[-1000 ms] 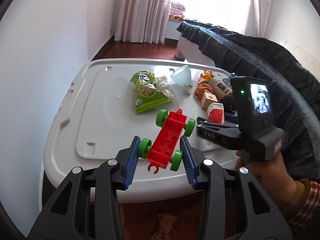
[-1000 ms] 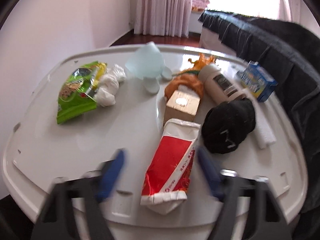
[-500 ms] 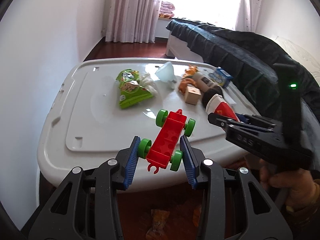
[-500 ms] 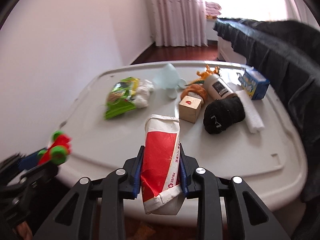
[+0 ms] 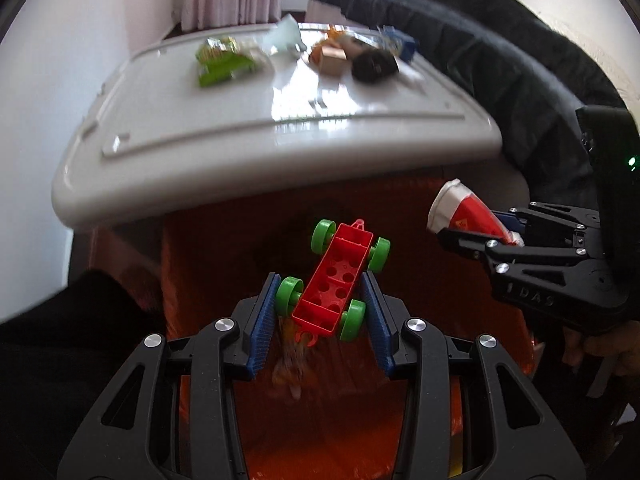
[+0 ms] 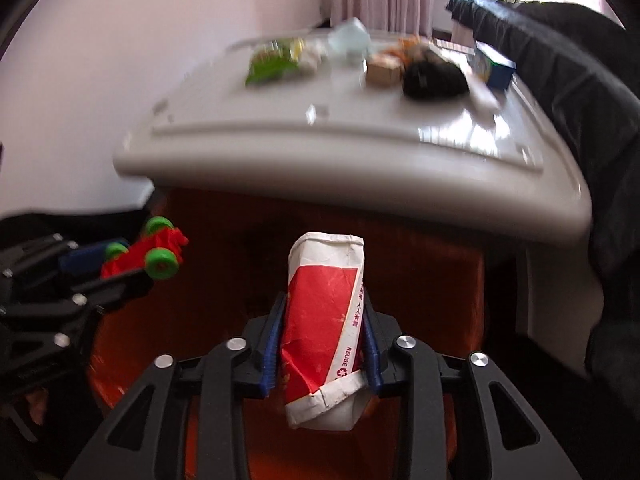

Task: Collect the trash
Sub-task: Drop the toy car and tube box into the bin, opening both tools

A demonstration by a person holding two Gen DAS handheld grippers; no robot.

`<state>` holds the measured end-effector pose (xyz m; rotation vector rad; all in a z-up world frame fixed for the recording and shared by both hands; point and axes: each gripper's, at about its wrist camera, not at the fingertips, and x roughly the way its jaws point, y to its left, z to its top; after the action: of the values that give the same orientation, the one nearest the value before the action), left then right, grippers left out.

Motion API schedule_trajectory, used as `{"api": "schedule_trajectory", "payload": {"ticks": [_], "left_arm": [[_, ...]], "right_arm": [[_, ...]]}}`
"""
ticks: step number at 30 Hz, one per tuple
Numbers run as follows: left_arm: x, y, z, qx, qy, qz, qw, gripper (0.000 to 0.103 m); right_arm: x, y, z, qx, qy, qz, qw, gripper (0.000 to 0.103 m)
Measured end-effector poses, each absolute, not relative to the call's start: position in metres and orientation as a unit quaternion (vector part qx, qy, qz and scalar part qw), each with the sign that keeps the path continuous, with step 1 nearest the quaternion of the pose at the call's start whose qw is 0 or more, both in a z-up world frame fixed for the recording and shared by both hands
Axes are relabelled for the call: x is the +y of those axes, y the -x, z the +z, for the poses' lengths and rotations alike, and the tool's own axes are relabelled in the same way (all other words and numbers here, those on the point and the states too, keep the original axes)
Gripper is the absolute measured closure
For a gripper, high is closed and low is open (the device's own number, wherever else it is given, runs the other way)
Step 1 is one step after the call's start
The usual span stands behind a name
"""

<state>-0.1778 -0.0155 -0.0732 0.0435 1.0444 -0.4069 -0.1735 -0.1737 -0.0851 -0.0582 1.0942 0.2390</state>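
My left gripper (image 5: 323,312) is shut on a red toy car with green wheels (image 5: 334,278), held below the table's front edge over an orange bin (image 5: 400,420). My right gripper (image 6: 323,340) is shut on a crushed red and white paper cup (image 6: 322,330), also held over the orange bin (image 6: 420,280). The cup (image 5: 460,212) and right gripper (image 5: 504,232) show at the right of the left wrist view. The car (image 6: 148,258) and left gripper (image 6: 96,268) show at the left of the right wrist view.
On the white table (image 5: 240,120) lie a green snack bag (image 5: 224,64), a wooden cube (image 5: 334,60), a black lump (image 5: 374,67), a blue box (image 6: 494,66) and a clear funnel (image 6: 352,36). A dark coat (image 5: 520,60) hangs at right. A wall stands at left.
Both grippers have dropped from table height to below the table's front edge, over the orange bin, each still holding its item. The table items now look farther away and blurred.
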Motion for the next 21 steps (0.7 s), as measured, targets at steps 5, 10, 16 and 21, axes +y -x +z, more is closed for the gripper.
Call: {"api": "schedule_trajectory", "payload": {"ticks": [5,10,16,21], "left_arm": [[-0.014,0.186,-0.078,0.508,-0.013,-0.163,0.846,0.019],[-0.002,0.180,-0.064,0.478,0.007,-0.137,0.868,0.014],[0.017,0.147,-0.040,0.454,0.022,-0.107,0.884,0.014],[0.034,0.086,-0.009,0.425,0.055,-0.075,0.901,0.014]], "right_arm": [[-0.179,0.182,-0.095,0.518,0.044,0.079,0.851,0.005],[-0.190,0.177,-0.082,0.489,0.037,0.062,0.869,0.005],[-0.205,0.161,-0.056,0.458,0.009,0.062,0.887,0.005],[-0.211,0.135,-0.022,0.413,-0.005,0.058,0.909,0.005]]}}
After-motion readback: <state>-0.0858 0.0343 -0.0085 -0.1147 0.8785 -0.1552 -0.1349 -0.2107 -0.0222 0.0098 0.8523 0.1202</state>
